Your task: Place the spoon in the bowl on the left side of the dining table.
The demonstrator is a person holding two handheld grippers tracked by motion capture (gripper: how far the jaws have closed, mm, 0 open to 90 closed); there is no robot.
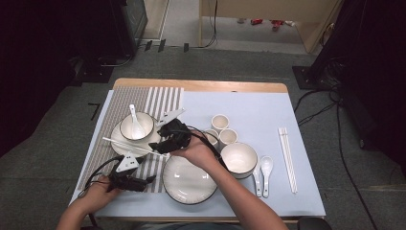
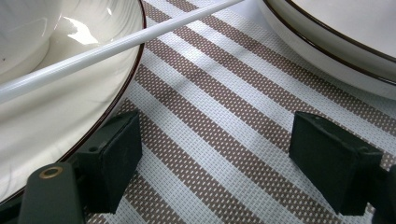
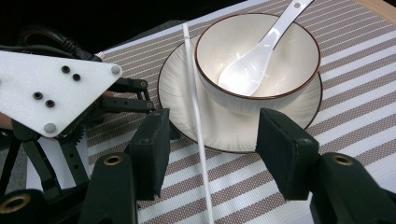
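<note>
White chopstick (image 3: 196, 116) — across plate (image 3: 187, 112)

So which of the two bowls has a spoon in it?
The bowl on the plate on the striped mat; the other bowl, on the blue cloth, holds nothing.

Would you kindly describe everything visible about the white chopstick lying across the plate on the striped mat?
The thin white glossy chopstick looks like plastic or ceramic, straight and unbroken. It lies level across the rim of the white brown-rimmed plate, beside the white bowl standing on that plate, with its ends reaching out over the brown-and-white striped woven mat. It runs between the open jaws of the right claw, which do not press on it.
</note>
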